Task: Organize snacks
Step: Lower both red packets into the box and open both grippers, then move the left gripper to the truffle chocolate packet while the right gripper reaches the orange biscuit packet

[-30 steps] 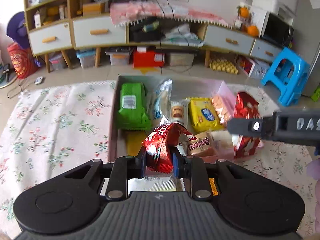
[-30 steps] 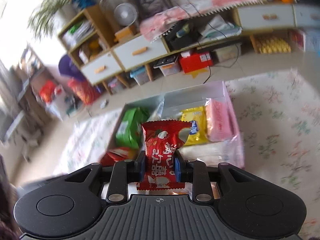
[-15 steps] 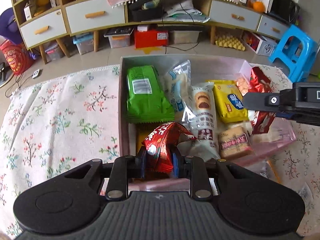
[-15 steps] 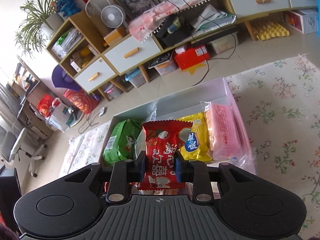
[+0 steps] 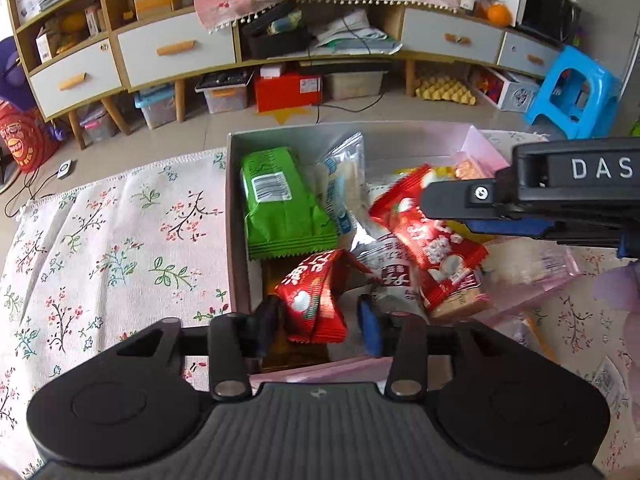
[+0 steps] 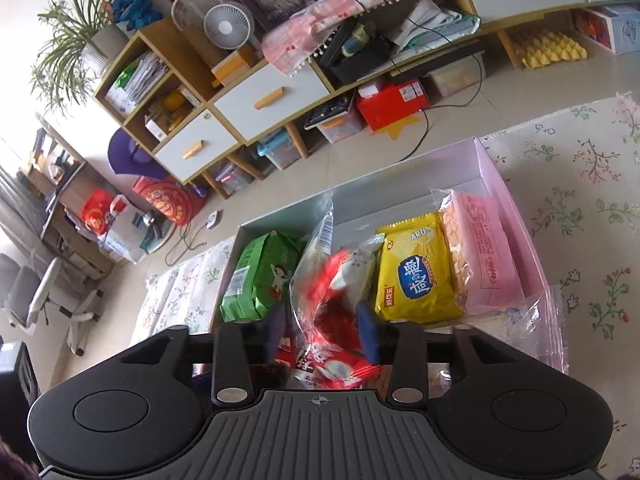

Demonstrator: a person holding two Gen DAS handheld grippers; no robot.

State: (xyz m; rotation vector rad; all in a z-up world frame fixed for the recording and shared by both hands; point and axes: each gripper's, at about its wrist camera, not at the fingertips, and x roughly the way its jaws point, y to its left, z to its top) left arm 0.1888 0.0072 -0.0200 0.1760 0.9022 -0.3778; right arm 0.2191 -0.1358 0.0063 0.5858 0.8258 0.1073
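Note:
Both grippers hover over a pink box of snacks on a floral cloth. The jaws of my left gripper are opening; a red snack packet sits between them, leaning on the left pad and clear of the blue right pad. My right gripper is opening too, and its red packet is a blur dropping out between the pads. From the left wrist, that packet lies tilted on the pile under the right gripper.
The pink box also holds a green pack, a yellow pack, a pink pack and clear bags. Floral cloth spreads left and right. A blue stool and low cabinets stand beyond.
Both grippers have opened. The left one's red packet has sagged against one pad, and the right one's packet has slipped out and down into the box.

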